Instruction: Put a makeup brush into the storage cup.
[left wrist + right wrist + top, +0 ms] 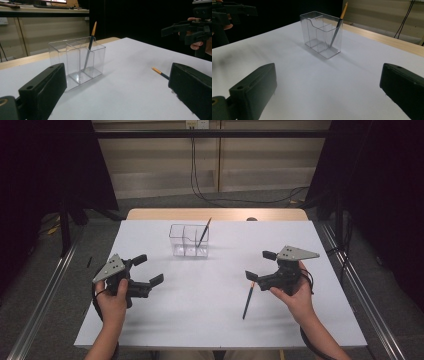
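A clear plastic holder with compartments stands at the table's far middle. In its right compartment a dark pen with an orange end leans upright. A second such pen lies flat on the white table, just below my right gripper, which is open and empty. My left gripper is open and empty at the near left. The left gripper view shows the holder, the leaning pen, the lying pen and the right gripper. The right gripper view shows the holder and leaning pen.
The white table top has a wooden strip along its far edge. Metal rails run along the floor on both sides. Black cables hang down the back wall. The left gripper is at the right gripper view's top left.
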Action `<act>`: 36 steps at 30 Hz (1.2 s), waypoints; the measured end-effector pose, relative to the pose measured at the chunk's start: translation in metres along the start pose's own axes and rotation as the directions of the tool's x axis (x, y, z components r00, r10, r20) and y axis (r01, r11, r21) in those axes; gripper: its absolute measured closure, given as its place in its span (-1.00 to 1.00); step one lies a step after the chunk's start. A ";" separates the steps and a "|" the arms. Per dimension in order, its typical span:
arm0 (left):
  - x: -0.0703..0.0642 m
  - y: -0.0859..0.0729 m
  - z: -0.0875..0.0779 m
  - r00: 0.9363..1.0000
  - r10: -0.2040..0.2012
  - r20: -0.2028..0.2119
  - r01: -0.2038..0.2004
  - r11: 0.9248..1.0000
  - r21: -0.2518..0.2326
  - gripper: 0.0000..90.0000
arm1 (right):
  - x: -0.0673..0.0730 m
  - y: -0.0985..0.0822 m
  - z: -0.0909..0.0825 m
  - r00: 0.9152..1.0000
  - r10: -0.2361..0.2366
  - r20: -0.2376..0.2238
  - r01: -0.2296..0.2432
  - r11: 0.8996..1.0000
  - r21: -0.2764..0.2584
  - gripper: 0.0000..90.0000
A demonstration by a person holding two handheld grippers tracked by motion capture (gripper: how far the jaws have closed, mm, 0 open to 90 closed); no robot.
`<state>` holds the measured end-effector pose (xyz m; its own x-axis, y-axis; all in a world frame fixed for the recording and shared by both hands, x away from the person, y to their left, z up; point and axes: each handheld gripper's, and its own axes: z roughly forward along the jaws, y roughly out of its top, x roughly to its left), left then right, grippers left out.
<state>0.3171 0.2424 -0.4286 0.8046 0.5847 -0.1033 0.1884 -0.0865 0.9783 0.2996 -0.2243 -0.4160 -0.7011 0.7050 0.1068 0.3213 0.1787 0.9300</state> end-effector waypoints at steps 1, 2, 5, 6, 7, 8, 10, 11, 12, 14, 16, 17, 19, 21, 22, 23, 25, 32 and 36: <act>0.000 0.000 -0.001 1.000 -0.008 -0.002 0.008 1.000 -0.006 -0.96 | -0.001 0.000 0.002 1.000 -0.001 -0.007 0.001 1.000 0.006 -0.99; 0.000 0.001 -0.002 1.000 -0.003 -0.004 0.003 1.000 -0.006 -0.96 | -0.001 0.000 0.002 1.000 -0.002 -0.007 0.002 1.000 0.010 -0.99; 0.000 0.000 -0.003 1.000 -0.007 -0.007 0.007 1.000 -0.010 -0.96 | -0.001 0.001 0.002 1.000 0.001 -0.002 -0.001 1.000 0.019 -0.99; 0.000 0.000 -0.002 1.000 -0.014 -0.004 0.013 1.000 -0.013 -0.96 | -0.002 0.001 0.001 1.000 0.004 0.001 -0.004 1.000 0.022 -0.99; 0.001 0.000 -0.003 1.000 -0.010 -0.004 0.010 1.000 -0.009 -0.96 | -0.002 0.001 0.001 1.000 0.009 0.004 -0.009 1.000 0.030 -0.99; 0.001 0.000 -0.003 1.000 -0.011 -0.005 0.011 1.000 -0.009 -0.96 | -0.003 0.002 0.001 1.000 0.012 0.012 -0.013 0.999 0.040 -0.99; 0.000 0.000 -0.002 1.000 -0.010 -0.002 0.010 1.000 -0.009 -0.96 | -0.004 0.002 0.002 1.000 0.022 0.022 -0.023 0.998 0.053 -0.99; 0.000 0.000 -0.002 1.000 -0.009 -0.002 0.009 1.000 -0.010 -0.96 | -0.005 0.003 0.002 0.999 0.028 0.027 -0.030 0.998 0.062 -0.99; 0.000 0.001 -0.003 1.000 -0.002 -0.003 0.002 1.000 -0.005 -0.96 | -0.005 0.003 0.002 0.999 0.032 0.038 -0.034 0.997 0.074 -0.99; -0.001 0.001 -0.002 1.000 -0.005 0.000 0.005 1.000 -0.010 -0.96 | -0.006 0.003 0.003 0.997 0.050 0.055 -0.056 0.993 0.104 -0.99; -0.002 0.002 -0.002 1.000 -0.006 0.000 0.006 1.000 -0.010 -0.96 | -0.008 0.003 0.004 0.996 0.063 0.070 -0.071 0.989 0.127 -0.99; -0.002 0.002 -0.002 1.000 -0.006 0.000 0.006 1.000 -0.010 -0.96 | -0.008 0.003 0.005 0.995 0.066 0.074 -0.076 0.987 0.138 -0.99; -0.002 0.002 -0.002 1.000 -0.001 0.001 0.001 1.000 -0.010 -0.96 | -0.009 0.003 0.005 0.994 0.071 0.087 -0.084 0.984 0.158 -0.99; -0.002 0.002 -0.002 1.000 -0.001 0.001 0.001 1.000 -0.009 -0.96 | -0.010 0.004 0.005 0.992 0.073 0.101 -0.089 0.981 0.174 -0.99; -0.002 0.003 -0.001 1.000 0.002 0.000 -0.002 1.000 -0.007 -0.96 | -0.011 0.004 0.005 0.992 0.076 0.105 -0.095 0.978 0.186 -0.99; -0.002 0.003 -0.001 1.000 0.002 0.000 -0.002 1.000 -0.007 -0.96 | -0.011 0.004 0.006 0.991 0.078 0.113 -0.099 0.976 0.195 -0.98; -0.002 0.003 -0.001 1.000 -0.003 0.000 0.003 1.000 -0.011 -0.96 | -0.012 0.003 0.007 0.989 0.075 0.127 -0.102 0.969 0.225 -0.96; 0.000 0.002 -0.001 1.000 -0.005 0.002 0.005 1.000 -0.009 -0.96 | -0.011 0.002 0.015 0.988 0.050 0.146 -0.094 0.946 0.311 -0.97; 0.001 0.001 -0.002 1.000 -0.008 0.001 0.008 1.000 -0.009 -0.96 | -0.010 0.000 0.020 0.989 0.041 0.141 -0.091 0.926 0.366 -0.97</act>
<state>0.3166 0.2446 -0.4273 0.8038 0.5844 -0.1109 0.1896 -0.0750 0.9790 0.3197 -0.2170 -0.4237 -0.5905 0.8015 0.0946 0.5946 0.3529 0.7224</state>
